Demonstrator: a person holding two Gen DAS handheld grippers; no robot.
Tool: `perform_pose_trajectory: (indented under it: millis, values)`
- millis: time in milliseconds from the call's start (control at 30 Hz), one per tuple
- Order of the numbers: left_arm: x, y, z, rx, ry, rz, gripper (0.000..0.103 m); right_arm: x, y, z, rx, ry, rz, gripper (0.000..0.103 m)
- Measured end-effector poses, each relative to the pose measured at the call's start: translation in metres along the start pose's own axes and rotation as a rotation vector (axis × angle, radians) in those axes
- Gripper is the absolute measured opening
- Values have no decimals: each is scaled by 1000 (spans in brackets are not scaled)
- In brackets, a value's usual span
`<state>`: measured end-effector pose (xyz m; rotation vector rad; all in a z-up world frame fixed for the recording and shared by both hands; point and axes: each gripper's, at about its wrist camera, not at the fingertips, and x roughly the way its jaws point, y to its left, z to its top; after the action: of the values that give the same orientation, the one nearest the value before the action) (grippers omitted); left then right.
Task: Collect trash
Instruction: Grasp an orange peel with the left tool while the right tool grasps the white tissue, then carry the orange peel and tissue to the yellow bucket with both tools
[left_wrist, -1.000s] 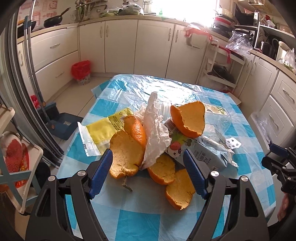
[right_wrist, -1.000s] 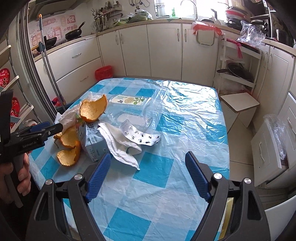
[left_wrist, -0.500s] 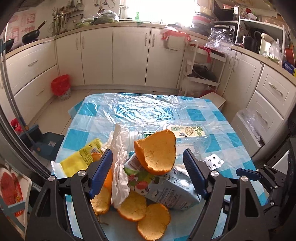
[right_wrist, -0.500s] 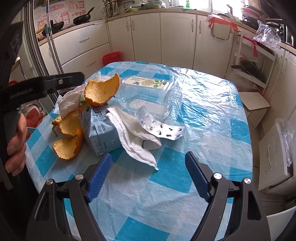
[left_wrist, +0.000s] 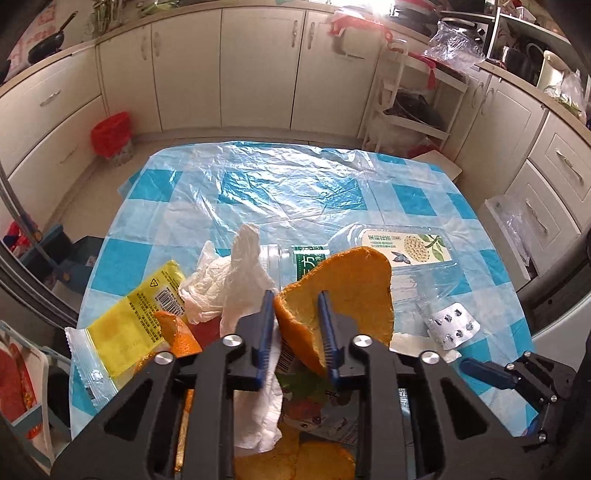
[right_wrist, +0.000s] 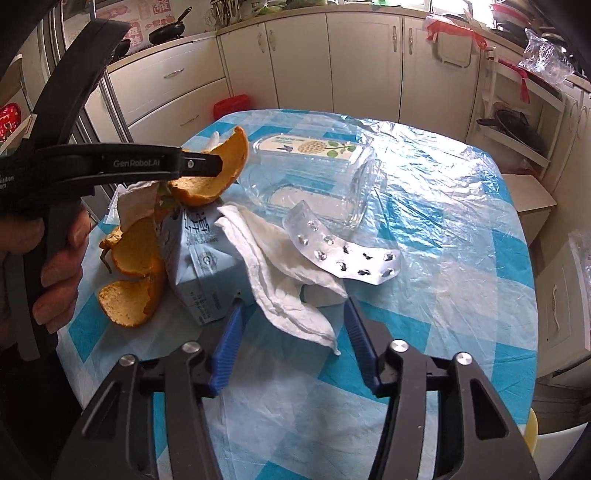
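The big cupped orange peel (left_wrist: 343, 291) sits between the blue pads of the left gripper (left_wrist: 295, 325), whose jaws have just been closing and now pinch its lower rim; the peel stands atop the pile, right in front of that gripper. The right gripper (right_wrist: 291, 332) has also just been narrowing its jaws, which straddle the trailing end of a white tissue (right_wrist: 284, 273) without clearly pressing it.

Collection looks barely begun. Below and behind the left gripper lie more peel pieces (right_wrist: 133, 266), a drink carton (right_wrist: 199, 258), a yellow wrapper (left_wrist: 125, 325), a crumpled tissue (left_wrist: 229, 288); ahead of the right one, a spent blister pack (right_wrist: 343, 254) and a clear plastic tray (right_wrist: 314, 177).

Beyond both grippers the checked table (left_wrist: 288, 192) is bare to its far edge, and a red-lined bin (left_wrist: 110, 136) stands on the floor past the far left corner.
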<state>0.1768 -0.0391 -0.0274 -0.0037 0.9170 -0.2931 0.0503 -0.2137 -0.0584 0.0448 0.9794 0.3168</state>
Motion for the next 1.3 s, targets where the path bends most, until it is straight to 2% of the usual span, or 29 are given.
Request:
perform_pose_trajectory:
  millis: [67, 167, 333, 500, 567, 600, 633, 667, 700, 733, 800, 933, 1100, 1200, 1267, 1300]
  values:
    - [-4, 3, 2, -3, -9, -11, 10, 2, 0, 1, 9, 19, 30, 20]
    - [-14, 5, 2, -6, -23, -45, 7, -6, 1, 3, 2, 19, 63, 10]
    - [-35, 4, -6, 13, -34, -111, 7, -29, -1, 3, -19, 13, 111, 6]
    - [-58, 10, -21, -1, -19, -196, 7, -39, -4, -15, -82, 128, 186, 6]
    - [-69, 12, -30, -1, -16, -222, 7, -42, -1, -25, -106, 146, 176, 6]
    - [-75, 13, -35, -3, -14, -231, 7, -43, -1, -27, -106, 136, 166, 7]
    - [-78, 14, -40, -6, -9, -239, 7, -44, -3, -26, -104, 118, 153, 22]
    - [-80, 15, -45, -8, -3, -247, 7, -46, -4, -25, -100, 88, 126, 50]
    - [-82, 15, -50, -7, 3, -250, 7, -49, -5, -21, -103, 44, 92, 58]
    - [-85, 15, -56, -4, 9, -253, 7, -50, -6, -16, -105, 10, 77, 62]
    - [-86, 14, -67, -4, 21, -263, 7, -45, -12, -7, -76, -13, 85, 62]
    - [-87, 10, -85, 12, 49, -278, 7, -20, -18, 3, -38, 8, 64, 62]
    - [-84, 8, -103, 26, 82, -287, 7, -3, -20, 15, -4, 0, 100, 53]
    - [-79, 8, -111, 26, 102, -290, 7, 3, -19, 18, 16, 8, 133, 36]
    - [-76, 7, -116, 23, 112, -293, 7, 3, -16, 17, 2, 26, 138, 13]
    - [-75, 7, -116, 22, 115, -293, 7, -3, -12, 15, -6, 21, 141, 12]
